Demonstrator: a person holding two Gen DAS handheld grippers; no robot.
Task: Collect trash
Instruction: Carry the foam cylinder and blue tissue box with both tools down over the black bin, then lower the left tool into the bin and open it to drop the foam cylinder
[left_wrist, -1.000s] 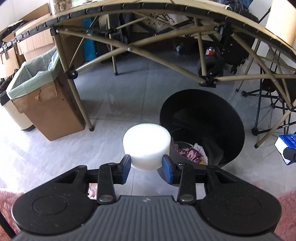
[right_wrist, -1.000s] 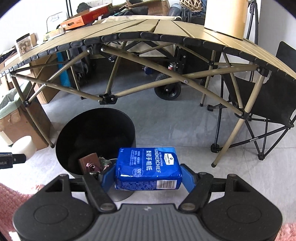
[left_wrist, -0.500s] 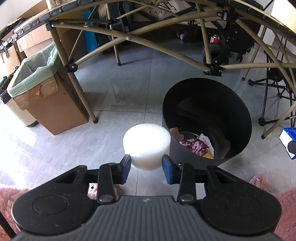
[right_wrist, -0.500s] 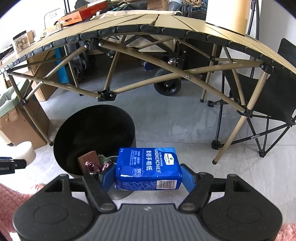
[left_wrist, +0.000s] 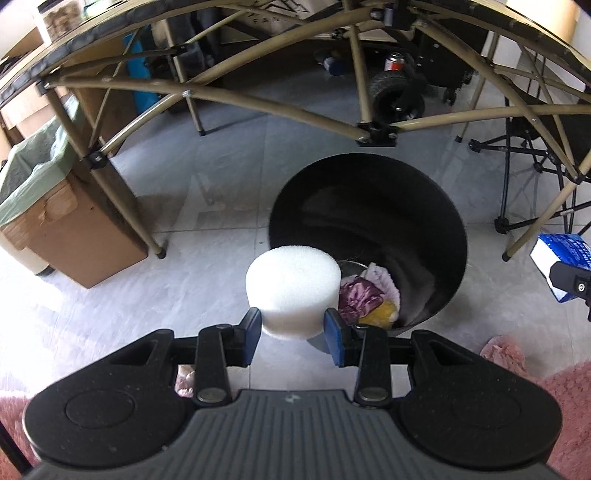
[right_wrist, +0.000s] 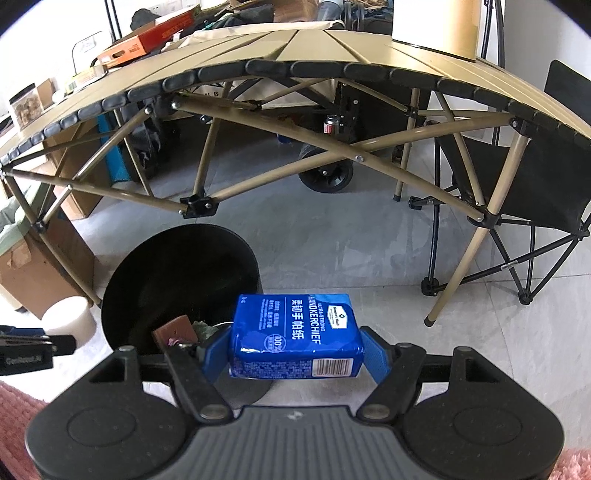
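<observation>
A white foam cylinder is clamped between the blue pads of my left gripper, which is shut on it and holds it over the near left rim of the round black trash bin. Crumpled purple, pink and yellow trash lies in the bin's bottom. My right gripper is shut on a blue handkerchief tissue pack, just right of the black trash bin. The foam cylinder shows at the left edge of the right wrist view.
A tan folding table arches over the bin, its braces close above the rim. A cardboard box with a green liner stands left. A black folding chair stands right. Pink rug lies near me.
The left gripper has carried the foam cylinder rightward, from beside the bin to over its near left rim. The right gripper and tissue pack have barely moved.
</observation>
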